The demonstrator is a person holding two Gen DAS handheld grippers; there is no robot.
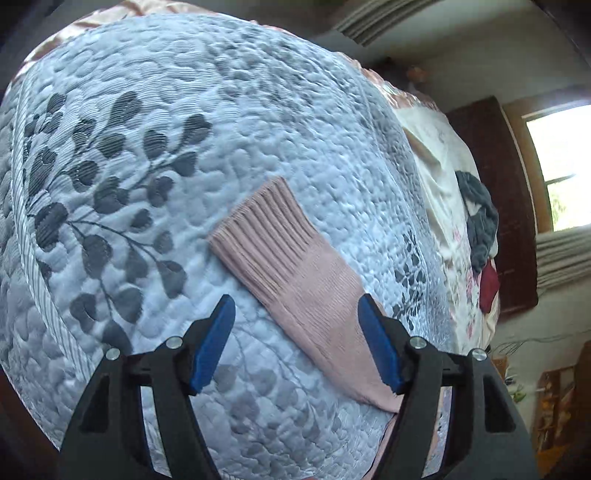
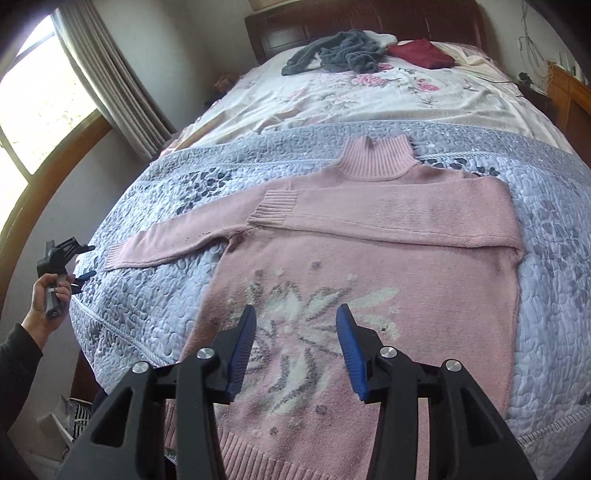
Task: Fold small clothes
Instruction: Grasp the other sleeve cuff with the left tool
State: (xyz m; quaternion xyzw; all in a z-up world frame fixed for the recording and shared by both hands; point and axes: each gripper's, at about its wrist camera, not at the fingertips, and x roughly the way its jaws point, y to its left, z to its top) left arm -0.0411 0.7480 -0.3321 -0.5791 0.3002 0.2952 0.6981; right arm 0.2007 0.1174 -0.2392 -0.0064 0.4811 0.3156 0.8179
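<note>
From your left wrist camera, your left gripper (image 1: pixel 295 314) hangs over the quilted grey-blue bedspread (image 1: pixel 184 110) with its blue fingers (image 1: pixel 216 339) spread wide and nothing between them; the pink sleeve (image 1: pixel 291 273) of the sweater lies flat on the quilt and runs diagonally under the gripper, its ribbed cuff (image 1: pixel 258 221) pointing away from you, and the right-hand finger overlaps the sleeve's edge, though whether it touches the knit is hard to judge from this angle; further along the bed a grey garment (image 1: pixel 478 218) and a dark red one (image 1: pixel 488 288) rest on a floral sheet (image 1: pixel 439 177). From your right wrist camera, your right gripper (image 2: pixel 297 332) is likewise released, fingers (image 2: pixel 245 343) apart and empty, poised above the lower front of the pink sweater (image 2: pixel 369 266); the sweater lies face up across the quilt, collar (image 2: pixel 376 158) toward the headboard (image 2: pixel 369 22), one sleeve folded across the chest with its cuff near the far armpit, the other stretched out toward the bed's edge; there your left hand (image 2: pixel 46 295) holds the other gripper just off that cuff.
</note>
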